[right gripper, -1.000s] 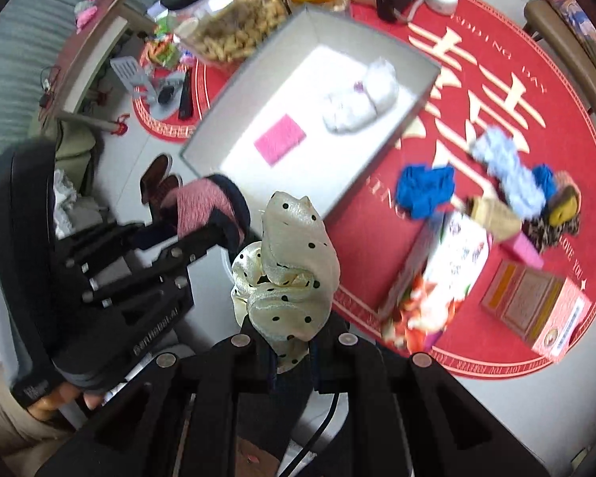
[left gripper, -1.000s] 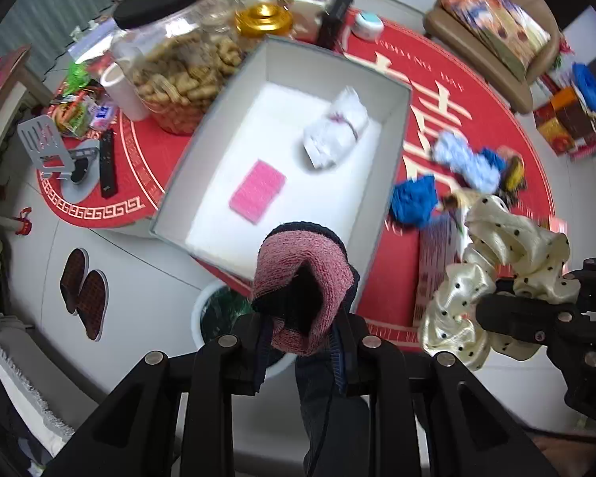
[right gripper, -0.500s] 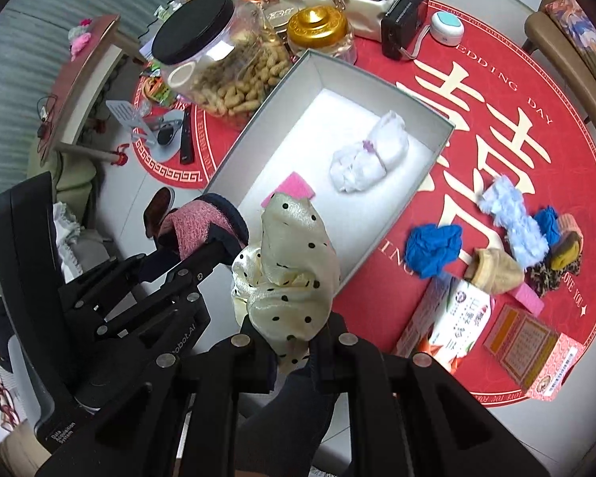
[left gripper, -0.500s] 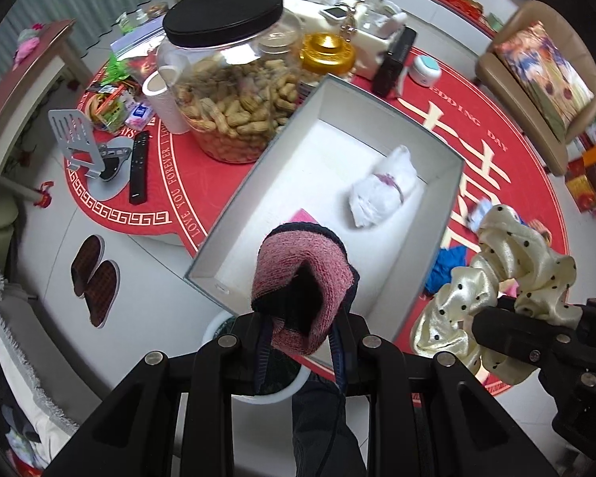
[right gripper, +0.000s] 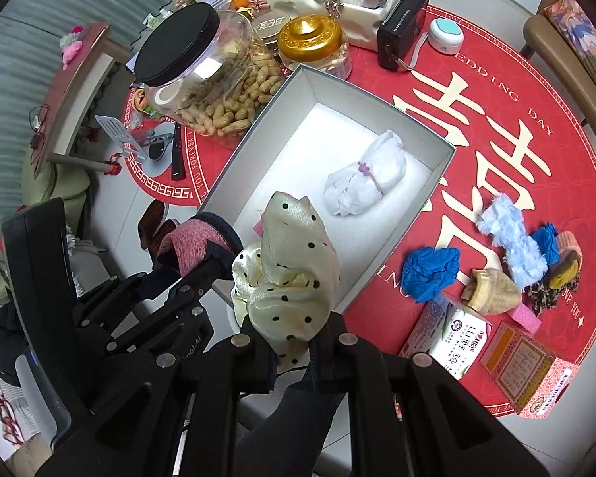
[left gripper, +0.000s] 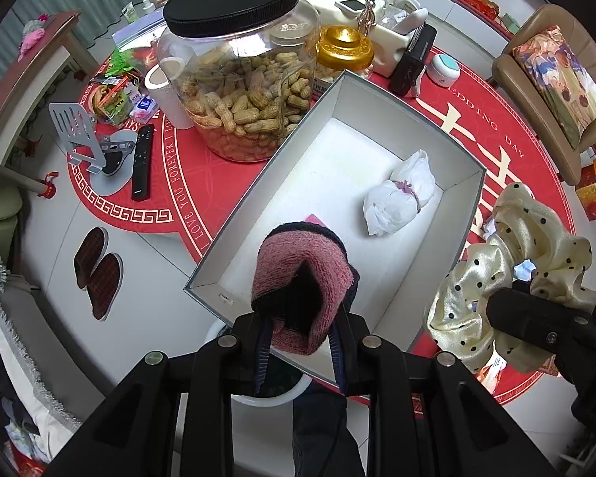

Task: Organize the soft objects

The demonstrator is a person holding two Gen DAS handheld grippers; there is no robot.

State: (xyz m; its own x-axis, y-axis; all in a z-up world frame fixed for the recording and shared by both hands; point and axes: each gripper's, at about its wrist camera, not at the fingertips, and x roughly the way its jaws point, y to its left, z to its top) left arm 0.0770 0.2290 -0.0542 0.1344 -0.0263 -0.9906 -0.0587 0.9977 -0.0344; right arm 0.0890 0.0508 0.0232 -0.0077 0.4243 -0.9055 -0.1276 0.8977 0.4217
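My left gripper [left gripper: 300,330] is shut on a pink knit sock with a dark cuff [left gripper: 302,278], held above the near end of the grey box [left gripper: 473,214]. My right gripper [right gripper: 292,332] is shut on a cream polka-dot scrunchie [right gripper: 294,274], also over the box's near corner [right gripper: 349,302]. The box holds a white tied cloth bundle [right gripper: 363,181] and a pink pad, mostly hidden behind the held items. In the left wrist view the scrunchie [left gripper: 512,270] and right gripper show at the right. In the right wrist view the sock [right gripper: 196,246] shows at the left.
On the red mat [right gripper: 496,127] right of the box lie a blue cloth [right gripper: 429,272], a light-blue fluffy piece [right gripper: 512,244], a beige sock [right gripper: 492,288], and two packets [right gripper: 457,334]. A big peanut jar [left gripper: 238,75] and gold-lidded jar [left gripper: 343,45] stand left of the box.
Both grippers have moved forward toward the table with their items; the box and jar now sit nearer and more centred in view. Both grips are unchanged.
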